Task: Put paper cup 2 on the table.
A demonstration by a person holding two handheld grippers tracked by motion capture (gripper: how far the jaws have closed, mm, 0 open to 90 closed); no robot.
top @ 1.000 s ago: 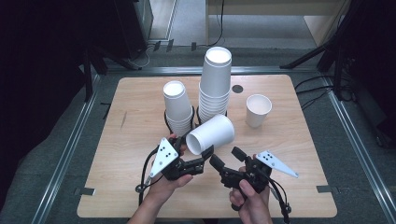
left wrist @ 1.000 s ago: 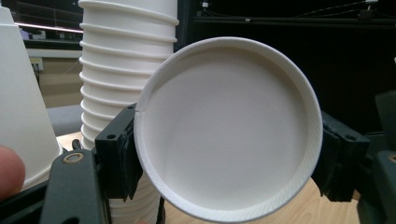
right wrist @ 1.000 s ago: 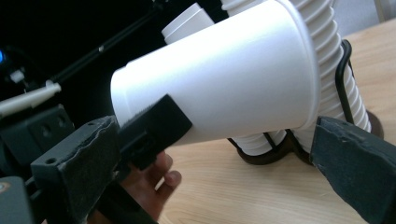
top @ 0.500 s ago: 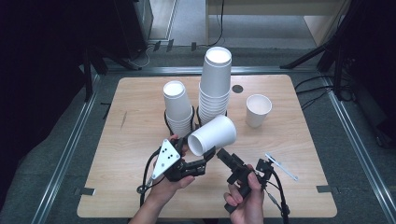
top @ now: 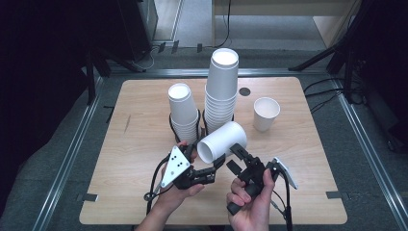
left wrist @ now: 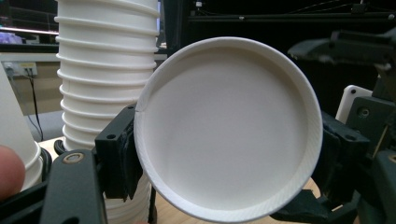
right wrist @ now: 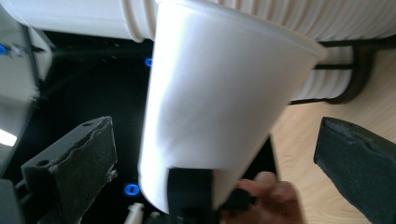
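Two hand-held grippers meet over the near middle of the worktop (top: 144, 115), with one white paper cup (top: 222, 141) between them. The left hand-held gripper (top: 219, 163) is clamped on that cup's rim, its jaws narrow, one jaw outside the wall and the other inside the mouth, as the left gripper view shows at the rim's left edge (left wrist: 140, 109). The cup lies on its side in the air, its open mouth turned toward the person and its base pointing away toward the stacks.

The right hand-held gripper (top: 236, 158) sits just right of the cup with its jaws spread wide; they have just been opening. In the right gripper view the cup (right wrist: 219, 107) hangs between the two black pads without either pad pressing on it.

Behind the held cup stand a tall stack of cups (top: 221, 89) and, just left of it, a shorter stack (top: 183, 111), each in a dark ring holder. A single cup (top: 265, 113) stands upright, well apart to the right of the stacks.
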